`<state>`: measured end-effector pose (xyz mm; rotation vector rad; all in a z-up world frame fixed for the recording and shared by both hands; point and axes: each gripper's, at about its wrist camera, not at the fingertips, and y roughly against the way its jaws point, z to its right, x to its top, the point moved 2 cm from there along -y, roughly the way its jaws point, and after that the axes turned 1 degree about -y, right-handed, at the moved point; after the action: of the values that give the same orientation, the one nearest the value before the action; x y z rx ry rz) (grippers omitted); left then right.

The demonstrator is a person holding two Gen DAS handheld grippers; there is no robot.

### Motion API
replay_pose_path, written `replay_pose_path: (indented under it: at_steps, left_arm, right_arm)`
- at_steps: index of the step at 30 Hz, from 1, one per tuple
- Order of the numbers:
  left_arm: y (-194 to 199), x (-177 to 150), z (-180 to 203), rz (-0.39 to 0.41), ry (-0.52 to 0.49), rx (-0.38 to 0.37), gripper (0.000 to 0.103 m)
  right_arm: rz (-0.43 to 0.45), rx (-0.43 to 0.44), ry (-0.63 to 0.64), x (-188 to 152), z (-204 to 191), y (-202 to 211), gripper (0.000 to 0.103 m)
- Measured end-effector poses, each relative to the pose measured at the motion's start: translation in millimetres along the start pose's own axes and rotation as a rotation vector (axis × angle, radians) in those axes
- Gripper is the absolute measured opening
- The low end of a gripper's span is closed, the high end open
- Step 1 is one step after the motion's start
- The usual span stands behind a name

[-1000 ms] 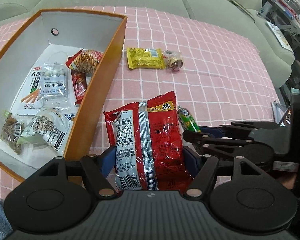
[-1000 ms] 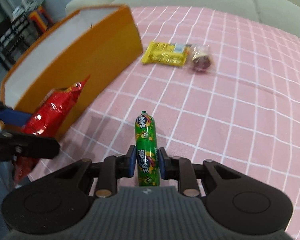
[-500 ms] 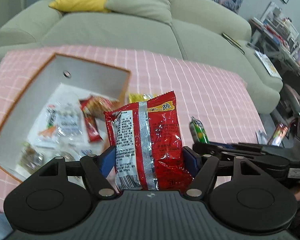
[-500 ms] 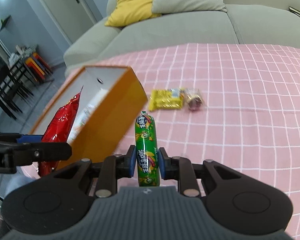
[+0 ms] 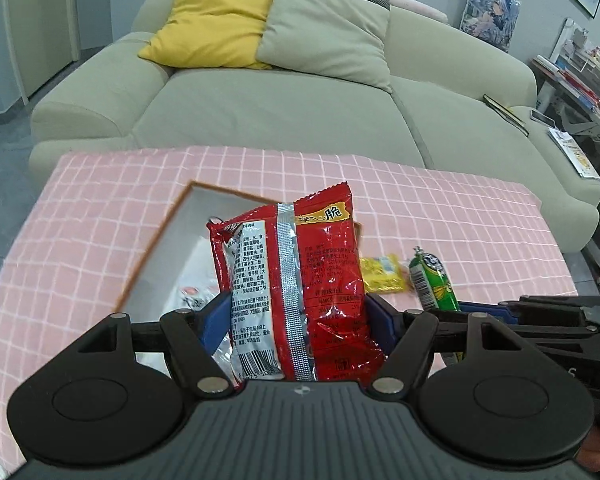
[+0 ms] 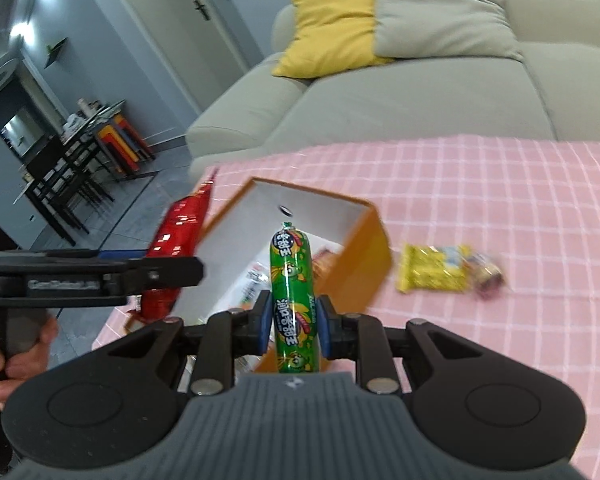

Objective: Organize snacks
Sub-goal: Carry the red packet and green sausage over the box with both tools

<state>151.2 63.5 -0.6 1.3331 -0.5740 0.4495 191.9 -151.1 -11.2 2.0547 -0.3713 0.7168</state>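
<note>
Both grippers have risen since a second ago. Left gripper (image 5: 296,316) clamps red snack bag (image 5: 300,280) above orange box (image 6: 364,264); right gripper (image 6: 292,320) pinches green sausage stick (image 6: 292,292), seemingly over the box's edge.

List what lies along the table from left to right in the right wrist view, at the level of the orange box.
red snack bag held in the left gripper → orange box → yellow packet → small clear-wrapped snack, touching the yellow packet's right end.
</note>
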Motion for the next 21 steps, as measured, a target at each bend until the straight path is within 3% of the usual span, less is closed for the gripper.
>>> replay_pose_path:
  at_steps: [9,14,21]
  left_arm:
    - [-28,16,-25,-0.022,-0.078,-0.009,0.081]
    - [-60,21,-38,-0.082,-0.068,-0.028,0.081]
    - [-101,22,-51,-0.165,-0.095,0.008,0.081]
  right_arm:
    - [-0.049,-0.038,0.103,29,-25,-56,0.02]
    - [-0.096,-0.059,0.173,41,-20,-91,0.02]
    - [-0.179,-0.124,0.321,51,-17,-135,0.02]
